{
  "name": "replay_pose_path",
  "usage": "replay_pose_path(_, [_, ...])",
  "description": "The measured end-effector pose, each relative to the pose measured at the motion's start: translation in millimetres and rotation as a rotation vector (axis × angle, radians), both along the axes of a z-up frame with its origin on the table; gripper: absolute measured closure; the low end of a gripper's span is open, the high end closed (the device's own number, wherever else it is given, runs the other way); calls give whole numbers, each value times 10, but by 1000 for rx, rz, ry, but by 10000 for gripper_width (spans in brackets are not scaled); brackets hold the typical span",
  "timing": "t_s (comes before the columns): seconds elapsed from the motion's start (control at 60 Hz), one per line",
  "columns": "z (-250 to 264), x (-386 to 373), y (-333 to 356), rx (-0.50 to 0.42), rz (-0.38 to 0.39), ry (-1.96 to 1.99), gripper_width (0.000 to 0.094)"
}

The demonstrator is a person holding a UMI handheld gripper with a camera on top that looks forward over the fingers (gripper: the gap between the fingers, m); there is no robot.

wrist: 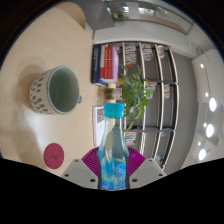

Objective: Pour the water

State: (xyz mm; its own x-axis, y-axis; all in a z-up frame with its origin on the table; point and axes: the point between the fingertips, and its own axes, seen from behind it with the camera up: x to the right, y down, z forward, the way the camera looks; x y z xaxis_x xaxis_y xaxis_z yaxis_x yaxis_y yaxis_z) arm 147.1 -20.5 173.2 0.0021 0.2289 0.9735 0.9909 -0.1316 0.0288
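Right now the gripper (112,172) holds a small clear bottle (113,150) between its two fingers. Both pink pads (93,162) press on the sides of the bottle, so the jaws are closed tight on it with only the bottle's width between them. The bottle stands up straight. It has blue water in the lower part and a picture on its side. Its top is open, and the neck (114,106) has a pale ring around it.

Beyond the fingers is a light wooden table (40,50). On it sits a round cup (55,90) with a green inside and small dots on the outside. The cup is to the left of the bottle and well apart from it. Nothing can be seen inside the cup. A small round pink thing (53,153) lies on the table, just beside the left finger and nearer than the cup.

Behind the bottle is a green plant (136,92) with thin leaves. Past the plant is a shelf (150,70) with books (106,64) and papers in it. Some bright round lights (211,103) shine far off to the right.
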Motion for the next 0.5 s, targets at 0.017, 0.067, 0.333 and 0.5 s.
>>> replay_pose_path(0.017, [-25, 15, 53, -5, 11, -29, 631])
replay_pose_path(0.067, [-54, -90, 54, -14, 50, -103, 632])
replay_pose_path(0.333, [-111, -327, 156, -52, 159, -551, 630])
replay_pose_path(0.5, [-133, -468, 200, -57, 183, -679, 632])
